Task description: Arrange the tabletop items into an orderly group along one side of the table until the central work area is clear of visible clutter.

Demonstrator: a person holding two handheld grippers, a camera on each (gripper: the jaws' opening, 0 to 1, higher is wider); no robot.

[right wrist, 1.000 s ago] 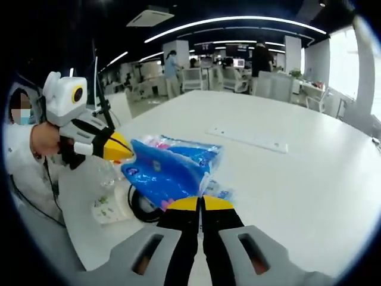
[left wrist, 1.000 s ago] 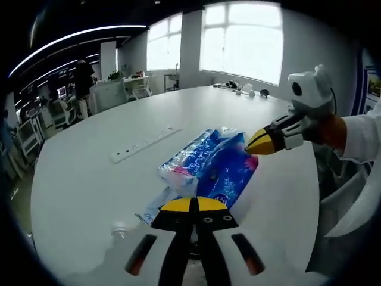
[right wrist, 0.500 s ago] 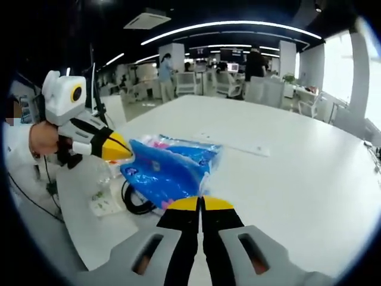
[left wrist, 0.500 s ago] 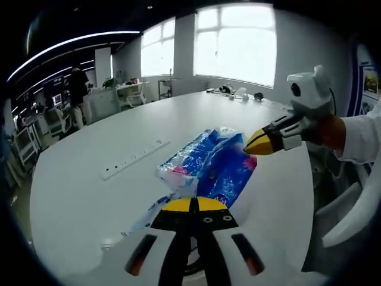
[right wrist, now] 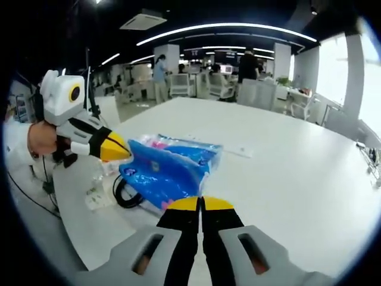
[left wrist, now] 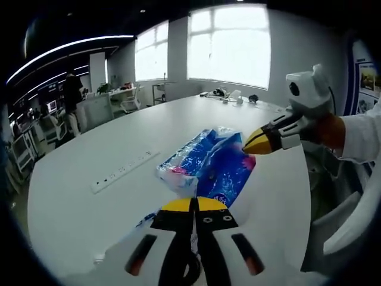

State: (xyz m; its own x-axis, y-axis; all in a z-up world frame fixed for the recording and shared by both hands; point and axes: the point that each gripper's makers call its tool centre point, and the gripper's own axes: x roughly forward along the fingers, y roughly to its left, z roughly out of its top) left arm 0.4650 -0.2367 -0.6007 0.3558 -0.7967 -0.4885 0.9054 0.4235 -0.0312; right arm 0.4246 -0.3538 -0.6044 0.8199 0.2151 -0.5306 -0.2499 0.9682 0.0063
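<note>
A blue plastic-wrapped package (left wrist: 213, 164) hangs over the white table (left wrist: 77, 196), held at both ends. My left gripper (left wrist: 193, 205) is shut on its near edge, jaws pressed together. From the right, my right gripper (left wrist: 253, 145) pinches the package's far corner with its yellow tip. In the right gripper view, the same package (right wrist: 169, 170) stretches from my right gripper (right wrist: 201, 205), shut on its near end, to my left gripper (right wrist: 117, 149) at its left end.
A white power strip (left wrist: 122, 170) lies on the table left of the package, also seen as the power strip (right wrist: 241, 150) beyond it. A black cable loop (right wrist: 124, 196) and a clear wrapper (right wrist: 95, 195) lie near the table edge. Office desks and people stand far behind.
Both views have shifted while the package stays fixed between the two shut grippers, so both hands are carrying it together over the table. Neither grip has changed.
</note>
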